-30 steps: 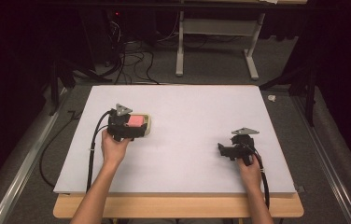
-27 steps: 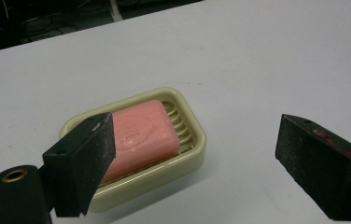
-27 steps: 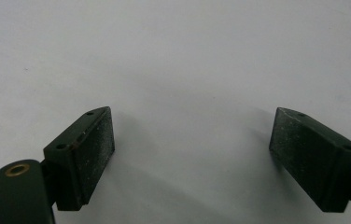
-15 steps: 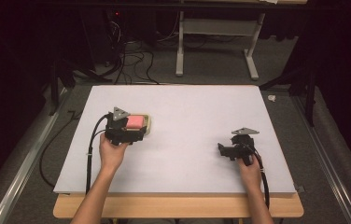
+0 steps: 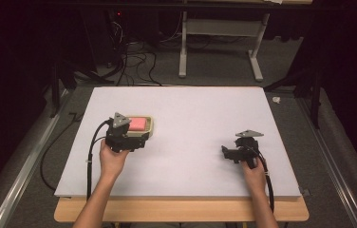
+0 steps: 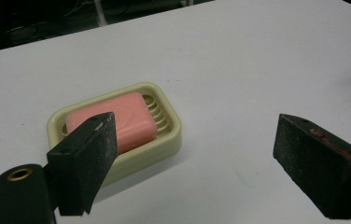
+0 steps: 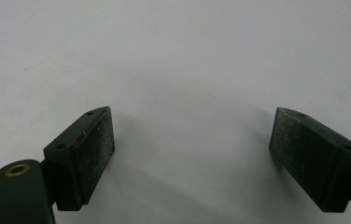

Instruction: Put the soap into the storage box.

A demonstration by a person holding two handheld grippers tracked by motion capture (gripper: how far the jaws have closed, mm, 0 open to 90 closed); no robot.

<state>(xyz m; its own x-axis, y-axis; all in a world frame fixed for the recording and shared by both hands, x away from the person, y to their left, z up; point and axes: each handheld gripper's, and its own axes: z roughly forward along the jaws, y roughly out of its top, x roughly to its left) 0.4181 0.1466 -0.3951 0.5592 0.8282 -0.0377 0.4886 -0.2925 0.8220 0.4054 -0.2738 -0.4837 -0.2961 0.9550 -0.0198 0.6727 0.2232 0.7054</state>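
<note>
One overhead camera, two riding close on the claws.
High view looks forward and down over the white bench (image 5: 191, 114); both claw views skim that bench closely.

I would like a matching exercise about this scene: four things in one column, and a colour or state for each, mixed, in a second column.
Things:
1. soap bar
2. soap dish
3. left tool
4. table surface

Colour or state:
A. white
B. jaws open, one jaw in front of the dish's near end
C. pink, lying in the dish
D. cream, with ridges inside

Pairs: 1-C, 2-D, 3-B, 4-A
</note>
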